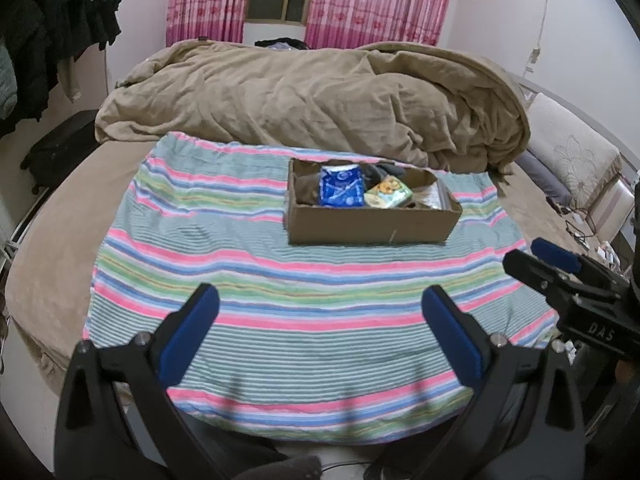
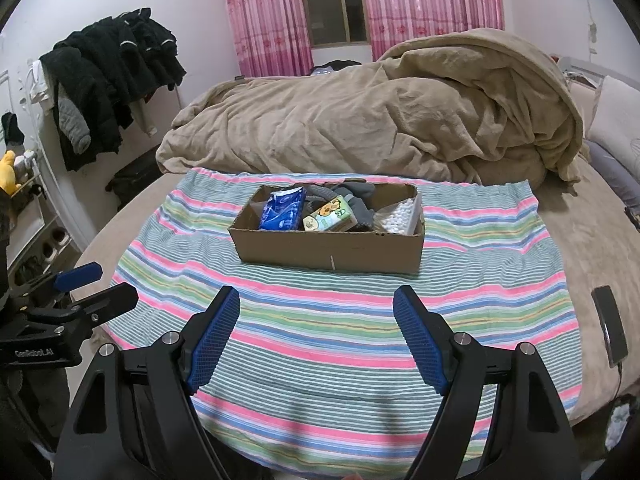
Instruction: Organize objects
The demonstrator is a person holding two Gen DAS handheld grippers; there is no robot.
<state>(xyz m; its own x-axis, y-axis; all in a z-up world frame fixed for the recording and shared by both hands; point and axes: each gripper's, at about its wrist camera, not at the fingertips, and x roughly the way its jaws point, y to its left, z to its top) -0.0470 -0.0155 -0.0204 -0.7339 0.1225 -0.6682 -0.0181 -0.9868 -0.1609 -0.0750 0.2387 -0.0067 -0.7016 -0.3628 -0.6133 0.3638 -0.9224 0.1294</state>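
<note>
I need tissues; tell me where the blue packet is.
The blue packet lies inside the cardboard box, left part, beside the green packet, in both views.

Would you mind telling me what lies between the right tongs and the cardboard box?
Only bare striped towel lies between the right tongs and the box; nothing rests on that stretch. The right wrist view shows it.

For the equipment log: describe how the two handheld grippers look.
Both grippers, left and right, have black angular frames with silver bolts and two fingers faced with textured blue pads. White lettering marks their bodies: "DAS" on the right, "GenRobot.AI" on the left. No cables visible.
</note>
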